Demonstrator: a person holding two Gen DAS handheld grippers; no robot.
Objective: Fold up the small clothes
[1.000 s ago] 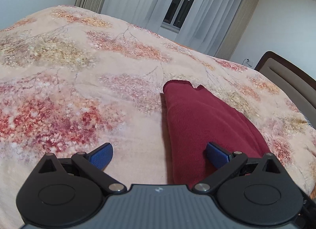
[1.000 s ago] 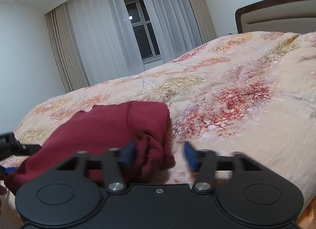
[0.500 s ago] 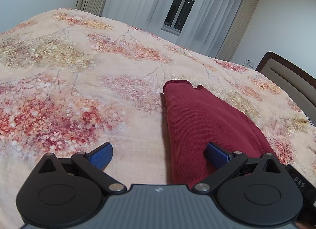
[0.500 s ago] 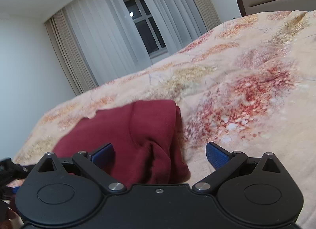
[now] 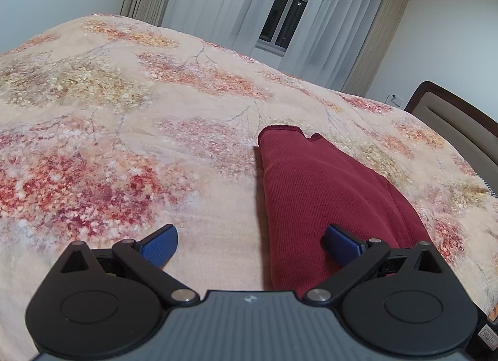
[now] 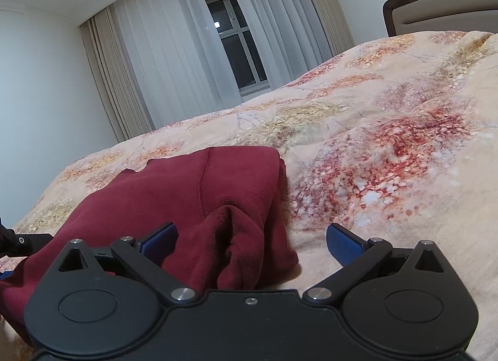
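A dark red knit garment [image 5: 314, 193] lies folded into a long strip on the floral bedspread [image 5: 124, 143]. My left gripper [image 5: 250, 241] is open, just above the strip's near left edge, its right blue fingertip [image 5: 340, 241] over the cloth. In the right wrist view the same garment [image 6: 193, 193] shows a bunched fold near my right gripper [image 6: 250, 239], which is open over the garment's right end. Neither gripper holds anything.
The bedspread [image 6: 389, 159] fills both views. A dark wooden headboard [image 5: 454, 124] stands at the right. A curtained window [image 6: 230, 50] is behind the bed. Part of the left gripper [image 6: 18, 241] shows at the left edge of the right wrist view.
My right gripper has opened wide and drawn back a little from the garment's bunched end. My left gripper stayed open and barely moved.
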